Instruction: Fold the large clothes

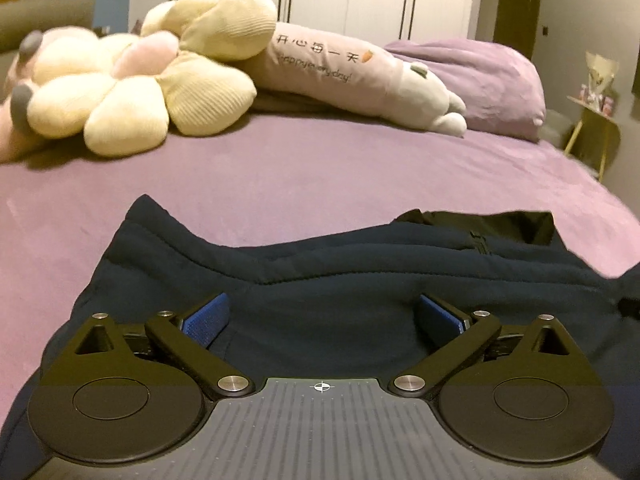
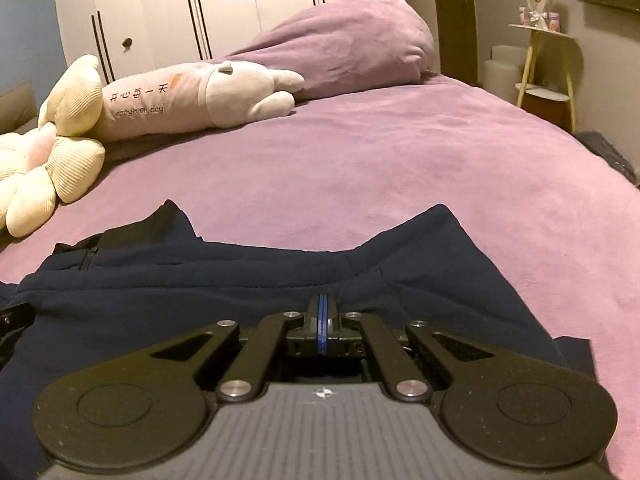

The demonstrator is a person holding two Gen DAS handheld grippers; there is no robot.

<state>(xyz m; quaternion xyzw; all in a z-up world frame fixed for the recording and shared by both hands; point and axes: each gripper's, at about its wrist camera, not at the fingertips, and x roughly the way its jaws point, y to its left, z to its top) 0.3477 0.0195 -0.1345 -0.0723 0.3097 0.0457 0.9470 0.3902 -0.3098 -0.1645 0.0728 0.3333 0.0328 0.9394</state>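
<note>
A dark navy garment (image 1: 320, 256) lies bunched on the purple bed sheet (image 1: 280, 168), with a zipper showing near its far right edge. My left gripper (image 1: 322, 302) hovers just over its near part. The blue pads (image 1: 206, 316) stand wide apart and no cloth is between them. In the right wrist view the same garment (image 2: 200, 280) spreads under my right gripper (image 2: 323, 300). Its two blue pads are pressed flat together above a fold, and I see no cloth pinched between them.
Cream flower cushions (image 1: 120, 92) and a long pink plush pillow (image 1: 340, 72) lie at the far side of the bed. A purple pillow (image 2: 344, 44) sits behind them. A small side table (image 2: 544, 64) stands off the bed's right edge, and white wardrobe doors (image 2: 240, 8) back the room.
</note>
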